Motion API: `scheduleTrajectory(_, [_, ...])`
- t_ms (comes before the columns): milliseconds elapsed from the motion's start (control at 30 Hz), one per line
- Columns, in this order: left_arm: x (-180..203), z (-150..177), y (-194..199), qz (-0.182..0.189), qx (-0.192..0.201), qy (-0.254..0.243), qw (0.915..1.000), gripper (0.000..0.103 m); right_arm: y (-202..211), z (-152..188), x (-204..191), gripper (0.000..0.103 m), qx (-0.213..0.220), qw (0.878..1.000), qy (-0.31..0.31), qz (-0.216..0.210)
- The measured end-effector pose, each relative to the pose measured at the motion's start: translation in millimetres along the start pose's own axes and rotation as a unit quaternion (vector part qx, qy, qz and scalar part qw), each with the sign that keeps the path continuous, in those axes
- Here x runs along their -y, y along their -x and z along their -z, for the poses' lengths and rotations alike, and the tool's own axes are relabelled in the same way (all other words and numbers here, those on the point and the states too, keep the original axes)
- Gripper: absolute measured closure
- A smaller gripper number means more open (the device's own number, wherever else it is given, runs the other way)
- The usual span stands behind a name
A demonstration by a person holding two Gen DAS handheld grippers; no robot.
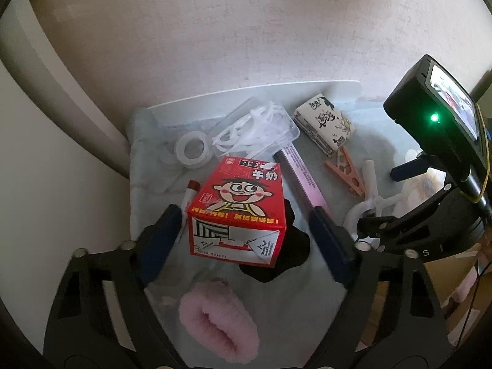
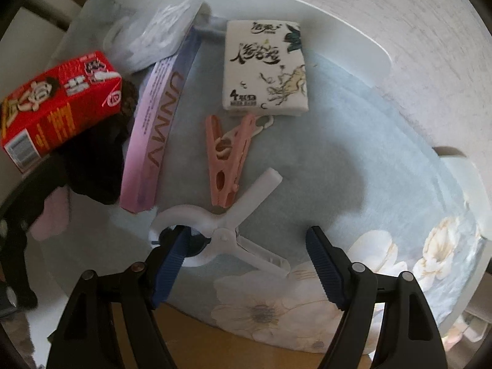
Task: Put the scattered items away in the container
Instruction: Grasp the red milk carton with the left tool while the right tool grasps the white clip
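A red milk carton (image 1: 238,212) with a cartoon face stands between the fingers of my left gripper (image 1: 244,213), which is open wide around it; whether the left pad touches it I cannot tell. The carton also shows in the right wrist view (image 2: 58,104) at the far left. My right gripper (image 2: 247,240) is open over a white plastic clamp (image 2: 221,233), its left fingertip (image 2: 176,246) at the clamp's ring. Beyond lie a pink clothes peg (image 2: 227,160), a tissue pack (image 2: 266,64) and a long pink box (image 2: 156,129).
All lie on a pale blue flowered cloth (image 2: 353,160) over a white tray (image 2: 353,33). In the left wrist view lie a tape roll (image 1: 193,150), a clear box of floss picks (image 1: 255,129), a lip balm (image 1: 189,198), a black cloth (image 1: 286,255) and a pink fluffy scrunchie (image 1: 218,323).
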State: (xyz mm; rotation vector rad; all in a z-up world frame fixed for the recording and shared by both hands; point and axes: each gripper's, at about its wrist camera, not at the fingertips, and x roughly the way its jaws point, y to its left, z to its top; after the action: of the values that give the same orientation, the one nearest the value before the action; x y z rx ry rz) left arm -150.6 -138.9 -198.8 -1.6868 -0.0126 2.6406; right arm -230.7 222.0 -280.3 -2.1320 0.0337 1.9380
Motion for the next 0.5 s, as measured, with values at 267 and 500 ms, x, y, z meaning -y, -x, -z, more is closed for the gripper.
scheduleTrajectory(267, [-2.4, 2.9, -2.8, 0.006, -0.004, 0.005, 1.0000, 0.056, 8.1, 2.0, -11.7, 0.039, 0.004, 1.000, 0.007, 0.016])
scheduleTrajectory(500, [-3.4, 2.6, 3.8, 0.018, 0.009, 0.011, 0.9997, 0.057, 21.1, 3.3, -18.4, 0.076, 0.017, 1.000, 0.000, 0.013])
